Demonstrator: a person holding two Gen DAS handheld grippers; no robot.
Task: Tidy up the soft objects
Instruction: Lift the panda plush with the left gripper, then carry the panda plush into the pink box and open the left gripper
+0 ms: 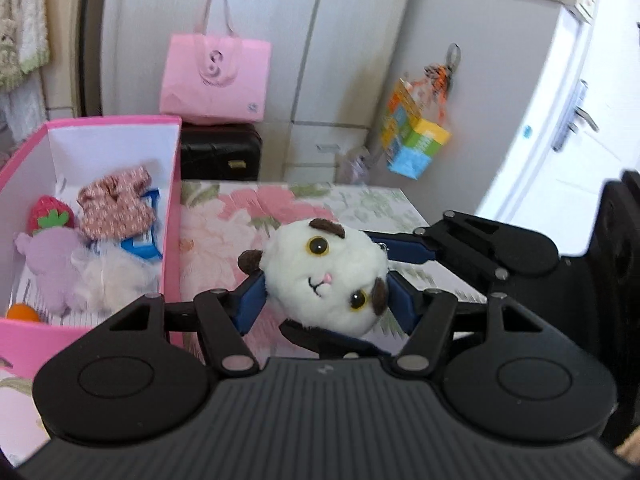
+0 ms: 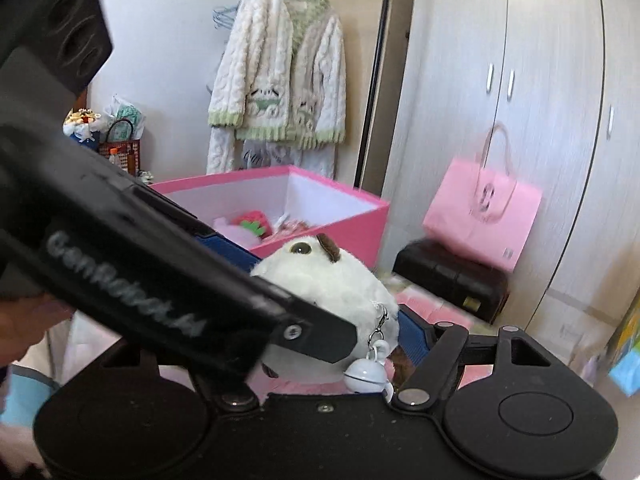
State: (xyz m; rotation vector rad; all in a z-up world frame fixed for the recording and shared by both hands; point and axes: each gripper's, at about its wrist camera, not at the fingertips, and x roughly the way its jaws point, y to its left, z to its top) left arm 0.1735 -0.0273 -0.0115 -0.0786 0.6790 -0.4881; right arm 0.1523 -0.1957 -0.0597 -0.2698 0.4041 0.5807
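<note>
White plush cat head [image 1: 326,276], with brown ears and amber eyes, sits clamped between the blue pads [image 1: 252,300] of my left tool [image 1: 326,300], right ahead of the camera and lifted over the floral bed cover [image 1: 248,208]. My right tool [image 1: 360,292] comes in from the right of the left one and also grips the toy: one blue finger lies along the top of the head, the other passes beneath it. In the right wrist view the plush [image 2: 332,280] fills the space between that tool's fingers, and a small white bell [image 2: 366,376] hangs from it on a metal clip. Ahead and to the left of my left tool stands a pink box [image 1: 174,240], open, holding a strawberry plush [image 1: 50,216], a lilac plush [image 1: 48,260], a patterned cloth piece [image 1: 116,208] and a fluffy white item [image 1: 116,276]. Beyond, a pink bag [image 1: 216,80] rests on a black case [image 1: 220,152] against the wardrobe [image 1: 280,20].
</note>
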